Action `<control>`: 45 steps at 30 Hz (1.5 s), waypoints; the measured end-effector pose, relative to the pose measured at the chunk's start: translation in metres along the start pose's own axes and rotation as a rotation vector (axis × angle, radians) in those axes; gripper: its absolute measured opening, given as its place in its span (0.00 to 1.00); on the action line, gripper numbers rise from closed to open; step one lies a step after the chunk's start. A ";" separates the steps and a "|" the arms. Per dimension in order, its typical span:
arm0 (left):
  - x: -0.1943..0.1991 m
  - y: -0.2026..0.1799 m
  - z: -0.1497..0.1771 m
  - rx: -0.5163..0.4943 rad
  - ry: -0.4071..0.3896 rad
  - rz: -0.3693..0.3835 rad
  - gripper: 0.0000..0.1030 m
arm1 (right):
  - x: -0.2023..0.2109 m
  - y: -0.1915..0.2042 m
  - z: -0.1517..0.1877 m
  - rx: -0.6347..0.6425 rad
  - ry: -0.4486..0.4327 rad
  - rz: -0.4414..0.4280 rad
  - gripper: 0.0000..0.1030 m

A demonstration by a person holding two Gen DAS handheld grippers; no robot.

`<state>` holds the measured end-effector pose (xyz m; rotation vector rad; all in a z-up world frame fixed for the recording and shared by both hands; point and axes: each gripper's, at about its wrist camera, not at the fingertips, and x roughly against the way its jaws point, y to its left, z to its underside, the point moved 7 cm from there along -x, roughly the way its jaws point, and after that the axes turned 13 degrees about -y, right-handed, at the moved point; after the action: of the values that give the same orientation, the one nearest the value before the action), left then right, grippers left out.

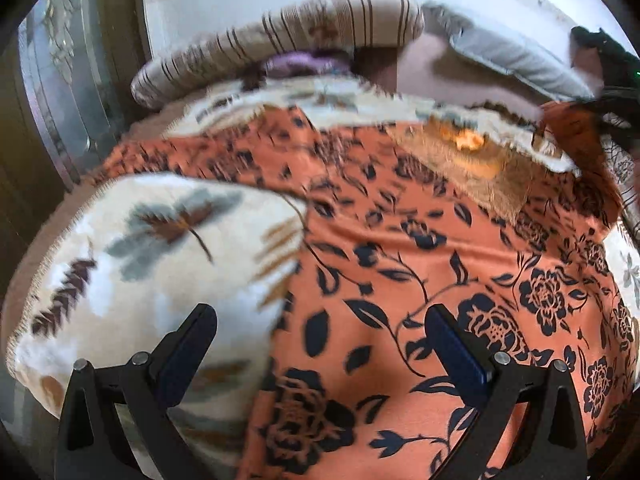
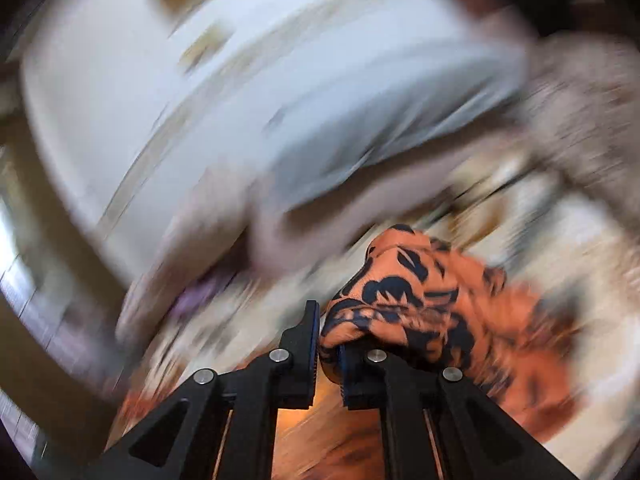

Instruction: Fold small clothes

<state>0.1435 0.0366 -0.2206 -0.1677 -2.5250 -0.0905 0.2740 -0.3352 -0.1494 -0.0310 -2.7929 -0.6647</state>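
Observation:
An orange garment (image 1: 400, 264) with a dark blue flower print lies spread over a cream blanket (image 1: 132, 264) with leaf patterns. My left gripper (image 1: 320, 320) hovers just above it, jaws wide apart, nothing between them. At the far right of the left wrist view, my right gripper (image 1: 600, 80) lifts a corner of the garment. In the blurred right wrist view my right gripper (image 2: 329, 320) is shut on a bunched fold of the orange garment (image 2: 404, 292), which drapes over its right finger.
A striped beige cushion (image 1: 280, 40) and a grey pillow (image 1: 508, 52) lie at the back against a white wall. Something purple (image 1: 296, 62) is tucked under the cushion. A dark frame (image 1: 52, 92) stands at the left.

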 end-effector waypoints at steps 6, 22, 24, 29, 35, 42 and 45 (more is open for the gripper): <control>0.009 0.021 -0.016 0.031 -0.036 -0.009 1.00 | -0.046 0.074 0.149 -0.017 0.475 -0.171 0.14; 0.004 -0.068 -0.067 -0.065 -0.051 0.082 1.00 | 0.046 -0.060 0.157 -0.738 0.404 -0.211 0.94; -0.003 -0.096 -0.073 -0.113 -0.061 0.081 1.00 | 0.068 -0.088 0.141 -0.791 0.297 -0.196 0.89; -0.036 -0.162 -0.070 -0.263 -0.047 0.038 1.00 | 0.083 -0.136 0.112 -0.803 0.185 -0.132 0.63; -0.079 -0.192 -0.052 -0.336 0.041 -0.039 1.00 | 0.078 -0.151 0.107 -0.825 0.241 -0.118 0.62; -0.105 -0.185 -0.056 -0.377 0.054 -0.100 1.00 | 0.045 -0.121 0.118 -0.769 0.301 -0.102 0.62; -0.112 -0.168 -0.063 -0.378 0.043 -0.123 0.89 | 0.029 -0.116 0.124 -0.759 0.317 -0.085 0.62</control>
<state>0.2464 -0.1472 -0.2375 -0.1579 -2.4500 -0.6152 0.2053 -0.3848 -0.2988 0.0425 -2.1080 -1.5532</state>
